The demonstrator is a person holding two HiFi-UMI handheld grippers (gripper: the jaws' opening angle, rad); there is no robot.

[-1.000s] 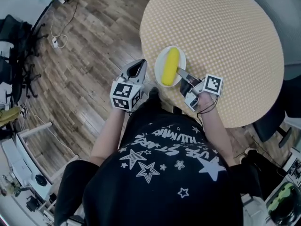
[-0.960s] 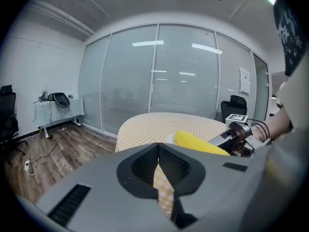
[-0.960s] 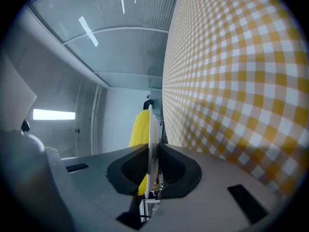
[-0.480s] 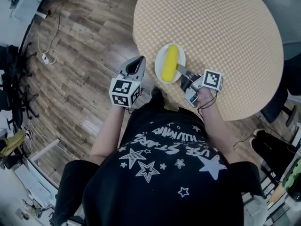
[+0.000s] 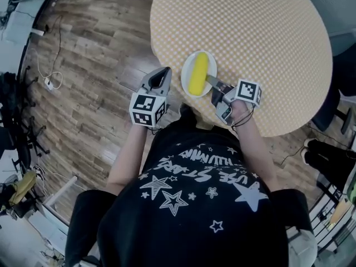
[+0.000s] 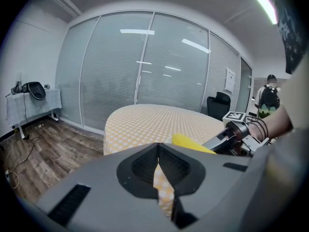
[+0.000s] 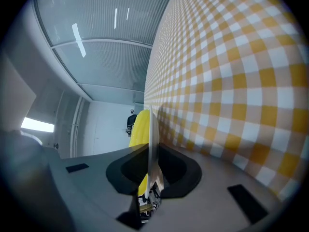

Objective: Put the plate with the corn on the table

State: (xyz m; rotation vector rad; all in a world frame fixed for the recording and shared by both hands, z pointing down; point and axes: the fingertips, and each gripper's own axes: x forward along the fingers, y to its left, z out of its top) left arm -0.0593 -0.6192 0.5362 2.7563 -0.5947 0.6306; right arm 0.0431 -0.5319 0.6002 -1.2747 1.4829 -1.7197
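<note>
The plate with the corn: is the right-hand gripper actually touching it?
Touching. In the right gripper view the plate shows edge-on, its rim pinched between the shut jaws of the right gripper.

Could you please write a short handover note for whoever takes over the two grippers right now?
Right gripper: shut on the near rim of the plate.
Left gripper: shut, nothing in it, off to the plate's left by the table's edge.
Things: the corn lies on the plate. The plate is over the near part of the table.
Done: the plate is above the tabletop. Whether it already rests on the cloth cannot be told.
Left: make sure it sits flat, open the right gripper, then draw it back.
</note>
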